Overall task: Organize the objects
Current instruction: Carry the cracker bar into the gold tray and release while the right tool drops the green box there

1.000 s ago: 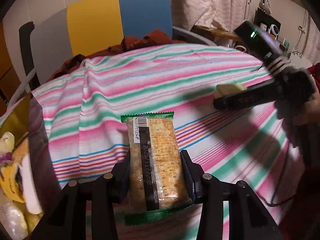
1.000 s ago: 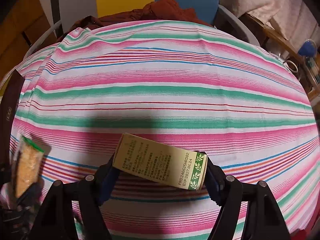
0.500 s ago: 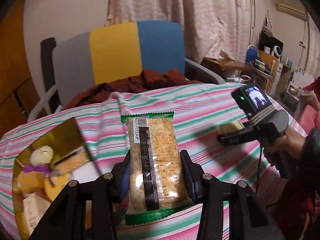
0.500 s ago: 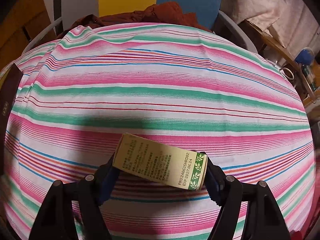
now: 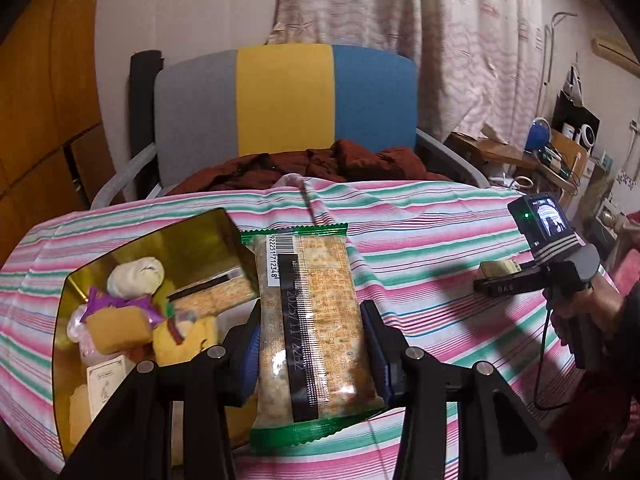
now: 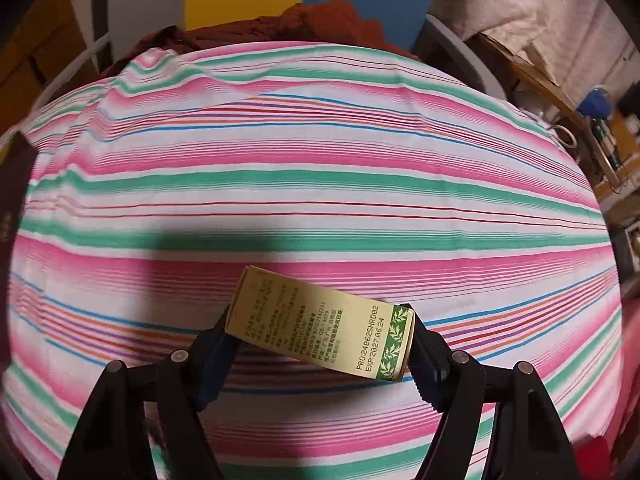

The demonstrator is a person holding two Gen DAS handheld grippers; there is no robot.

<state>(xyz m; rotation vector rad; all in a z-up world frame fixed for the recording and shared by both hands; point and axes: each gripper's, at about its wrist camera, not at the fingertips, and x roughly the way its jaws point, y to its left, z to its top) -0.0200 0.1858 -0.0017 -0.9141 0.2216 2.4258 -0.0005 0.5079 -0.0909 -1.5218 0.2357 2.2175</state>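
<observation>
My left gripper clamps a clear green-edged cracker packet; my right gripper clamps a cream printed carton. Gold box, left of the packet, part-filled; both items judged outstanding.

"EXP:2027.06.24" on yellow box

Bare striped cloth ahead

Pink, green and white striped tablecloth; gold-lined box.
</observation>
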